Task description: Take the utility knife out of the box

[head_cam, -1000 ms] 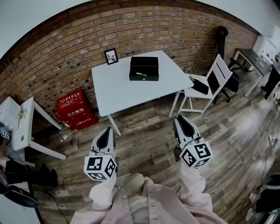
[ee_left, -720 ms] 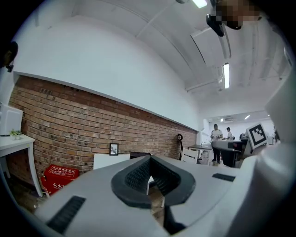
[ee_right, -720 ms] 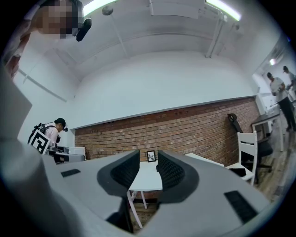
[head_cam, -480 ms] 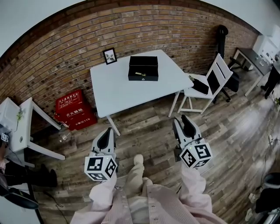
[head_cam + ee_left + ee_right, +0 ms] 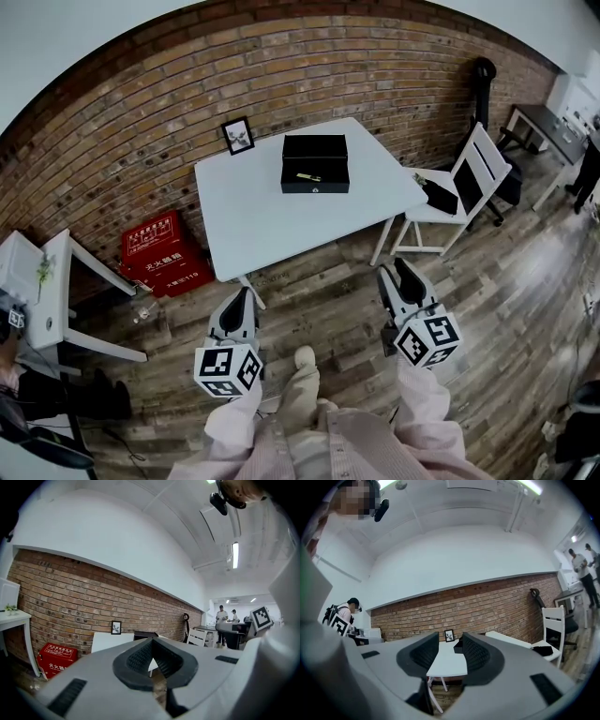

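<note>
The black box (image 5: 315, 164) stands open on the white table (image 5: 253, 211), lid raised toward the brick wall. A small yellowish object (image 5: 307, 176) lies inside it, too small to make out. Both grippers hang over the wood floor, well short of the table's near edge. My left gripper (image 5: 247, 296) (image 5: 152, 641) is shut, its tips touching, with nothing in it. The jaws of my right gripper (image 5: 399, 271) (image 5: 451, 651) have just been opening and stand open and empty. Past them the right gripper view shows the box (image 5: 458, 647).
A framed picture (image 5: 238, 135) stands on the table's far left corner. Red boxes (image 5: 165, 253) sit on the floor by the wall, with a small white table (image 5: 47, 281) at far left. A white chair (image 5: 473, 183) stands right of the table. People (image 5: 580, 569) are at the far right.
The person has stepped toward the table, and both grippers moved forward with them. The right gripper's jaws have spread apart. The left jaws stayed together.
</note>
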`<state>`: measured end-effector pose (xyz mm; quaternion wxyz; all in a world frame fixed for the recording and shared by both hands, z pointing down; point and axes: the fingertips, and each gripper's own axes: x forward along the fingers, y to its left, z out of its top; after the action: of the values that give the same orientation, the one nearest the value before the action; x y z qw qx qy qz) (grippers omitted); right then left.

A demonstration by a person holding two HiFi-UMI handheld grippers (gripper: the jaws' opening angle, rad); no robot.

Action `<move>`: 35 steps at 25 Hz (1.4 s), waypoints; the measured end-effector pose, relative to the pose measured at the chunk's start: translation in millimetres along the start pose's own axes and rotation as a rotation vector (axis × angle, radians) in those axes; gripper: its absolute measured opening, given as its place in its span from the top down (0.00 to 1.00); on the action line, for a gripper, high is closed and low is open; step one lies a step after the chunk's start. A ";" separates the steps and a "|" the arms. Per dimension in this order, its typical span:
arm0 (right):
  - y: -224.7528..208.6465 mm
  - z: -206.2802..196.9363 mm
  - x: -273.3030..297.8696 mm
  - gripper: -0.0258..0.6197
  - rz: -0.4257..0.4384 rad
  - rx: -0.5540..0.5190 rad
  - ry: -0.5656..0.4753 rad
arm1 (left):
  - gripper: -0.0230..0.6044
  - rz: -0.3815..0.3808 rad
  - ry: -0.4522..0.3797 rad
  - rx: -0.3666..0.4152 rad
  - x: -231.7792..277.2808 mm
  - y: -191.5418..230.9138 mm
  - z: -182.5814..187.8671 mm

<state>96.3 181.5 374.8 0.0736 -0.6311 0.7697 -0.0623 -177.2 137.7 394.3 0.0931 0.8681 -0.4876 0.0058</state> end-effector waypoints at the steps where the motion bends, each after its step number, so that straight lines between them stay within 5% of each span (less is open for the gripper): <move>1: -3.3 -1.3 8.7 0.74 -0.001 0.001 0.002 | 0.98 -0.003 0.004 0.000 9.5 3.2 -0.2; 20: -51.7 -10.1 177.0 0.74 0.006 0.021 0.056 | 0.98 -0.015 0.045 -0.032 168.9 75.3 14.0; 35: -85.1 -15.8 230.5 0.74 -0.029 0.009 0.068 | 0.98 -0.066 0.061 -0.029 244.7 85.0 16.5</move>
<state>130.7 -61.2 398.4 0.0493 -0.6394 0.7622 -0.0885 -122.2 -115.1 416.0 0.1207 0.8816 -0.4558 0.0222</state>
